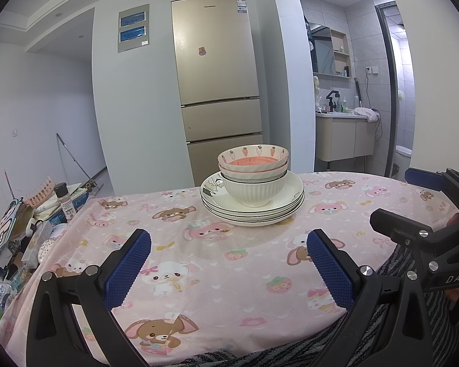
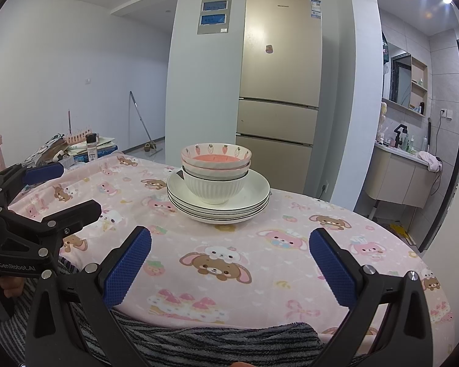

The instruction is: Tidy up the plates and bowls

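Left wrist: left claw spread, empty; bowls nested atop plates, mid-desk ahead.

Right wrist: right claw spread, empty (stack apparently finished, plate count unclear). Any lift: grip rims squarely, slowly.

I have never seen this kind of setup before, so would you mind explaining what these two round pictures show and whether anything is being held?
A person holds two hand-held grippers, each carrying a fisheye camera looking along its blue-padded fingers. One picture comes from the left gripper, the other from the right gripper. Both are open and hold nothing. On the pink cartoon tablecloth stands one pile: white plates, a ribbed white bowl on them, and strawberry-patterned bowls nested on top. A gold fridge stands behind.
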The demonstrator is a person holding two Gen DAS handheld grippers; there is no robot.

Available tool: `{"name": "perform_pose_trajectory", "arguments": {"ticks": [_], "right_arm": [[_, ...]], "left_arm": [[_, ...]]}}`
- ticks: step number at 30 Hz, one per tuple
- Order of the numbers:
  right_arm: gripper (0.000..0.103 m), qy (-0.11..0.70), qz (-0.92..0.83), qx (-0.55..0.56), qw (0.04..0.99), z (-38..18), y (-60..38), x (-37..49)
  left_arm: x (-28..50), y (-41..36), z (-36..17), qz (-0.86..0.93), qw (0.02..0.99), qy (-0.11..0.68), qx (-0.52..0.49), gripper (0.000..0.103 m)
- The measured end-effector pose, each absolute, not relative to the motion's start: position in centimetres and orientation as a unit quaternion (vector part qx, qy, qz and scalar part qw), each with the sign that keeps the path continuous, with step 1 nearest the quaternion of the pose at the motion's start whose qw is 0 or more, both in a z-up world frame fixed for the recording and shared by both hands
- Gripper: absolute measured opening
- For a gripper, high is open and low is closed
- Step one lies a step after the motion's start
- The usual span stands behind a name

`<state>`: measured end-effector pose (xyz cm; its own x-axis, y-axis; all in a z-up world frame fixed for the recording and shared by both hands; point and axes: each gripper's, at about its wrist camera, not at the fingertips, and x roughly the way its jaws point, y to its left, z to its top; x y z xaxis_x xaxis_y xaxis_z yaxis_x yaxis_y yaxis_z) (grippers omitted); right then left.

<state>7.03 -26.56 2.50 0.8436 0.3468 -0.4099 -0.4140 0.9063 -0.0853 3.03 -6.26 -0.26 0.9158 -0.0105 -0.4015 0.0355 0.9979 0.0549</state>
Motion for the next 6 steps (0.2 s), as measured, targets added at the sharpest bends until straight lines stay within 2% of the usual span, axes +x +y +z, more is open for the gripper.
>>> {"name": "perform_pose_trajectory", "arguments": {"ticks": [6], "right_arm": [[0.103,0.197,0.199,-0.086,0.956,2.52,-26.56,7.04]], "left_arm": [[3.03,-6.27,-0.26,-0.012,0.978,0.205,0.031,0.103]]}}
